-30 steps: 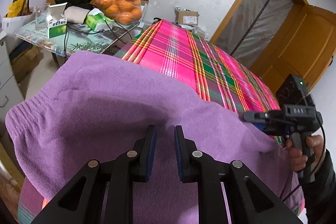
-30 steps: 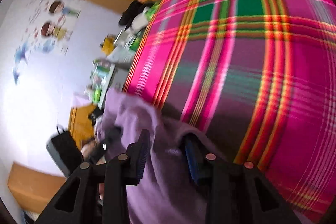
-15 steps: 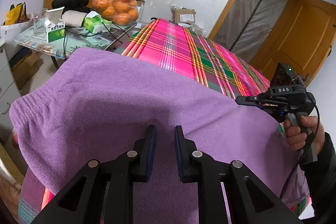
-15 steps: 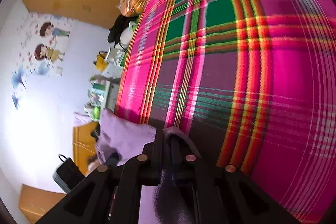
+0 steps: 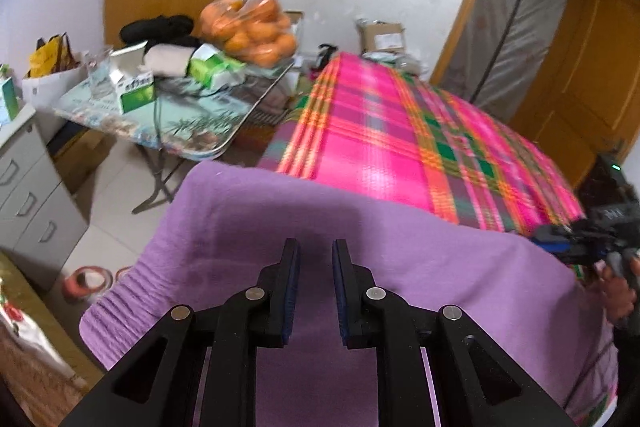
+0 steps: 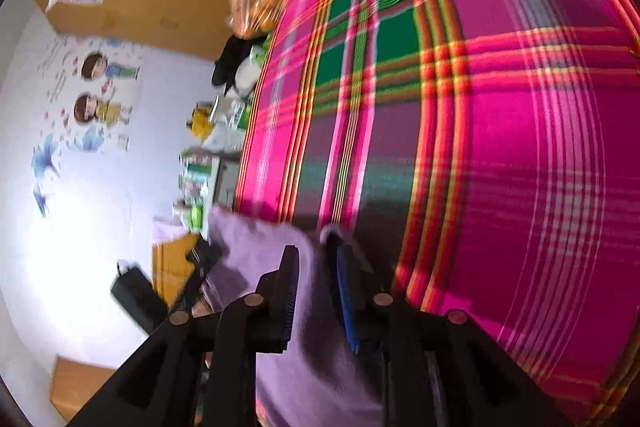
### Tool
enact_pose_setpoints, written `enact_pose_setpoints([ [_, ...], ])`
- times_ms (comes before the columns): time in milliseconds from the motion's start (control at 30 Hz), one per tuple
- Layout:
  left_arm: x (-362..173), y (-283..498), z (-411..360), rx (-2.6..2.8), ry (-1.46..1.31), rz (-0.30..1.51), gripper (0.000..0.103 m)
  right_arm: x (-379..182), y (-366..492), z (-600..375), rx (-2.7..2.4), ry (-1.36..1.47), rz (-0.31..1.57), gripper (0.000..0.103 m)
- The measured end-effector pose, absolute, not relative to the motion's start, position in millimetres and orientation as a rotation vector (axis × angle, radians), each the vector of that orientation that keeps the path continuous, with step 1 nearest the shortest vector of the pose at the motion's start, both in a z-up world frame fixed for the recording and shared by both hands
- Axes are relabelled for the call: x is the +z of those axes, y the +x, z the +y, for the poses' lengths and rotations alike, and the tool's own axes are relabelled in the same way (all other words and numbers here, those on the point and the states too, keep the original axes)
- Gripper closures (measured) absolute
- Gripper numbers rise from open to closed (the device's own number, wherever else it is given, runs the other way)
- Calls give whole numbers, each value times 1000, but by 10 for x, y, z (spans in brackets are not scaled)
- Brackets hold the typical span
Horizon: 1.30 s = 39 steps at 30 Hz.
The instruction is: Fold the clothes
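Note:
A purple fleece garment [image 5: 360,251] with a ribbed waistband at its left end is held stretched above the near edge of the plaid bed [image 5: 384,147]. My left gripper [image 5: 316,259] is shut on the purple garment, with cloth between its pads. My right gripper [image 6: 318,263] is shut on the garment's other end [image 6: 260,247], with a fold of cloth between its fingers. The right gripper also shows in the left wrist view [image 5: 576,247], at the garment's right edge.
A folding table [image 5: 168,115] left of the bed carries a bag of oranges [image 5: 252,31], boxes and a cable. Grey drawers [image 5: 28,195] stand at the left. Wooden doors [image 5: 592,67] are beyond the bed. The plaid cover [image 6: 480,107] fills the right wrist view.
Both grippers have lifted the garment higher and drawn it back toward the bed's near edge. More floor and table show on the left. The right jaws have parted slightly around the cloth.

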<state>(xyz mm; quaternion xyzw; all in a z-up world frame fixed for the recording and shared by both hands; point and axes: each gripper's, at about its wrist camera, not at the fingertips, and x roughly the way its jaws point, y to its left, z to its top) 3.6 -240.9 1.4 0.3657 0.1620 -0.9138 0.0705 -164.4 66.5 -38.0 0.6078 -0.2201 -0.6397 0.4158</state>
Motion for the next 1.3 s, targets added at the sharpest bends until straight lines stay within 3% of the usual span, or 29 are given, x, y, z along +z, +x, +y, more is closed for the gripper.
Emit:
enact_pose_setpoints([
  [133, -88, 33, -2463, -2722, 1128, 518, 86, -399, -1521, 533, -1599, 1526, -391, 87],
  [200, -84, 37, -2460, -2725, 1122, 510, 86, -390, -1499, 512, -1632, 1511, -335, 99],
  [400, -103, 43, -2511, -2729, 1126, 562, 86, -276, -1579, 588, -1736, 1437, -327, 99],
  [600, 85, 158, -2669, -2736, 986, 612, 86, -170, -1534, 686, -1820, 1420, -321, 94],
  [733, 110, 102, -2745, -2717, 992, 631, 86, 36, -1420, 580, -1836, 1323, -296, 75],
  [1000, 47, 264, -2583, -2748, 1009, 612, 86, -16, -1175, -400, -1648, 1359, -130, 75],
  [1067, -27, 304, -2611, -2722, 1033, 597, 86, -122, -1279, -517, -1650, 1399, -153, 80],
  [1133, -80, 330, -2669, -2713, 1053, 612, 86, -231, -1438, -542, -1664, 1441, -211, 102],
  [1300, -37, 354, -2736, -2715, 1052, 606, 86, -212, -1655, -289, -1775, 1471, -359, 99],
])
